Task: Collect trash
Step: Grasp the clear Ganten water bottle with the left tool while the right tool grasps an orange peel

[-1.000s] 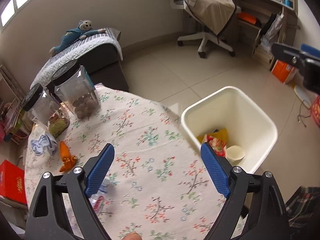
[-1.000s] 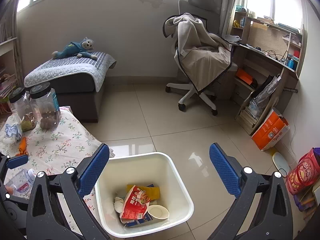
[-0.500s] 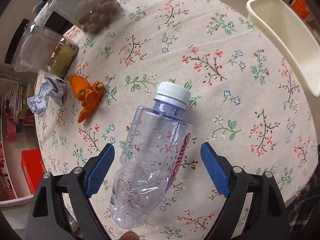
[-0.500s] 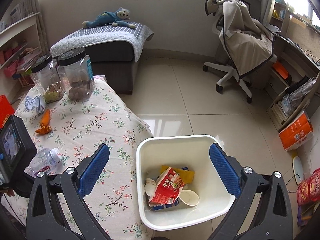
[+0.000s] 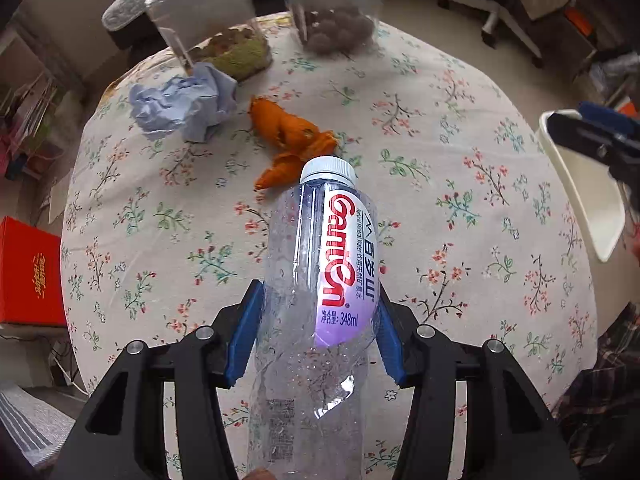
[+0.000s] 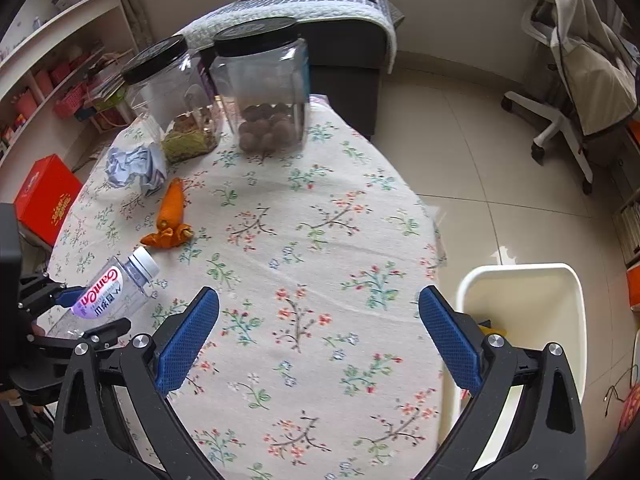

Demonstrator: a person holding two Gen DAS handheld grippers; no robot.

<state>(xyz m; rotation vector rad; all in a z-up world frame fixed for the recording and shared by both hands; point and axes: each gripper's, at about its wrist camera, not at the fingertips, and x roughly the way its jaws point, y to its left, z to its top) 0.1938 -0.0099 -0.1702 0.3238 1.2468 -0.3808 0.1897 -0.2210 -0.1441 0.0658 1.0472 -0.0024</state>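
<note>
the left gripper (image 5: 316, 336) points steeply down over a table (image 5: 460, 184) covered in a flowered cloth, its blue pads (image 5: 243, 340) having just been closing onto the lower half of an empty plastic bottle (image 5: 320, 280), one pad against each side wall; the pads appear to touch the bottle, whose thin body looks creased near them, so the hold reads as a clamp across the width. the bottle lies lengthwise between the fingers, its white cap (image 5: 328, 168) well ahead of the fingertips and its base back toward the gripper body, a placement that probably keeps the pads on the widest, least slippery part. ahead of the cap lies an orange peel (image 5: 292, 140), and beyond and to the left of it a crumpled ball of pale blue paper (image 5: 184, 108), both still to be collected; two clear jars (image 6: 264, 92) stand farther off and seem to be no trash. the right gripper (image 6: 318, 336) hangs above bare cloth with its fingers wide apart and nothing between them, the bottle just to the left of its left finger and a white bin (image 6: 520, 300) just beyond its right finger, off the table's edge. the bin's place beside the table suggests a short carry for the bottle.
</note>
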